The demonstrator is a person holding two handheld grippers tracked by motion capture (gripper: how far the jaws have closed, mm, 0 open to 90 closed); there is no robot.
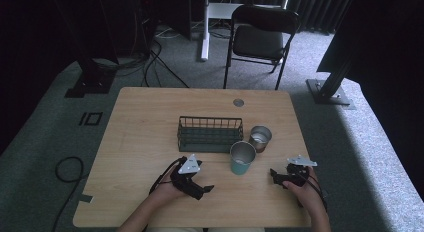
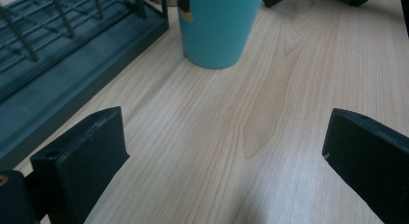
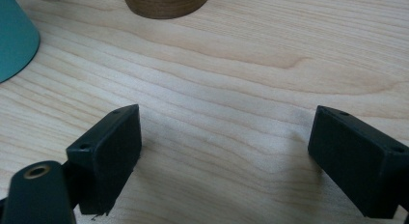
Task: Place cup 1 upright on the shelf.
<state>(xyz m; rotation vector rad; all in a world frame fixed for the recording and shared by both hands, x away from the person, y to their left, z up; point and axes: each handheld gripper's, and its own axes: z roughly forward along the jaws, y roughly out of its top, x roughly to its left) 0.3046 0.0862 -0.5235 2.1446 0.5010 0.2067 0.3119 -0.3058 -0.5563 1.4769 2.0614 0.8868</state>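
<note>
A teal cup (image 1: 242, 158) stands on the wooden table (image 1: 145, 122), right of centre and near the front. Behind it to the right is a smaller brown cup (image 1: 260, 138) with a metal inside. A dark green wire basket (image 1: 210, 134) sits just left of both cups. My left gripper (image 1: 202, 190) rests low on the table, front left of the teal cup (image 2: 217, 28), open with nothing between its jaws. To the cup's right my right gripper (image 1: 276, 176) is open too, over bare wood. The brown cup (image 3: 166, 3) lies ahead of it, the teal cup (image 3: 14, 35) at its left.
A round grommet hole (image 1: 238, 102) sits near the table's far edge. Beyond the table stand a black folding chair (image 1: 260, 37) and dark frame posts on grey carpet. A cable loops on the floor at the left (image 1: 67, 172).
</note>
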